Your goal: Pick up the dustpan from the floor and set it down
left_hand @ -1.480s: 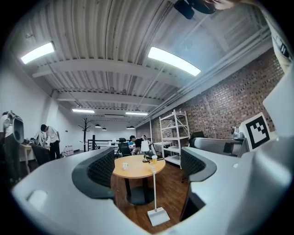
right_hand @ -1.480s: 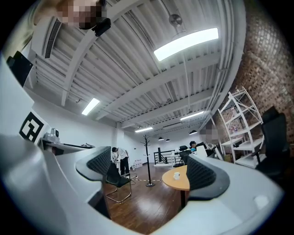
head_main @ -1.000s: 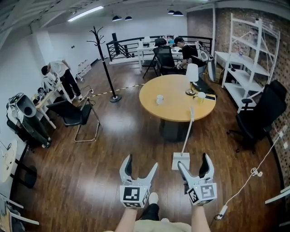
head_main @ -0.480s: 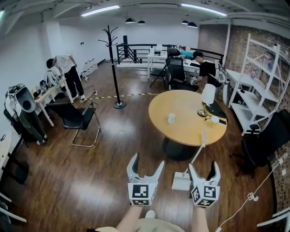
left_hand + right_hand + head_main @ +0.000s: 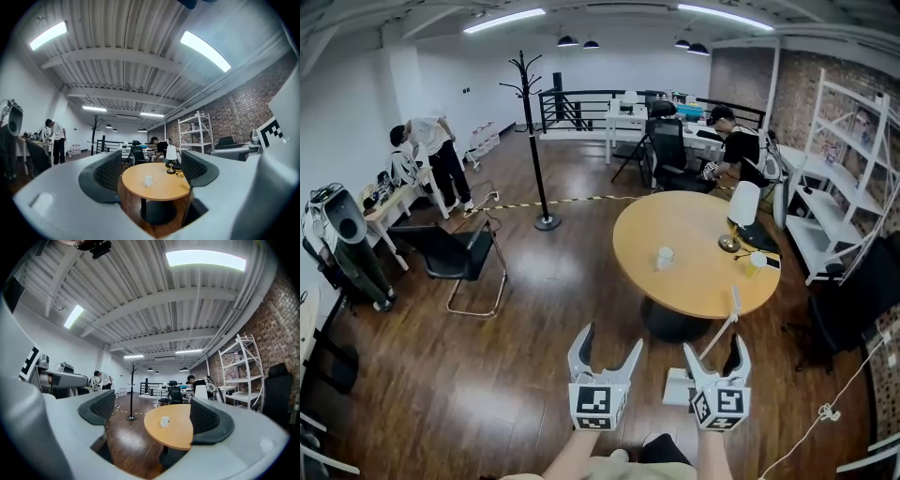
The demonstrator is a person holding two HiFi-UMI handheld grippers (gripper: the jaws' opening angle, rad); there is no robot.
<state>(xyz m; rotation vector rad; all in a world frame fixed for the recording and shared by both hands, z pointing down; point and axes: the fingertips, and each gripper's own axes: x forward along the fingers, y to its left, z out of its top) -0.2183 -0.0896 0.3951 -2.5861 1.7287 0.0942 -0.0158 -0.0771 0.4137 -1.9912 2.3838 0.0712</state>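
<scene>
Wooden floor [image 5: 534,309] with round table [image 5: 703,239], dustpan [image 5: 677,385] near its base

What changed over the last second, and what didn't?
The person stepped toward the round table, bringing both grippers up to the dustpan, which now lies close beside the right gripper. The jaws of the left gripper are closing, with nothing between them. Nothing was taken hold of: the right gripper stays open, and the dustpan stays on the floor.

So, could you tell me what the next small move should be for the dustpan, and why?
Probably lower the right gripper toward the dustpan handle: its jaws stand apart and empty, while the dustpan rests on the floor just ahead, handle leaning toward the table.
</scene>
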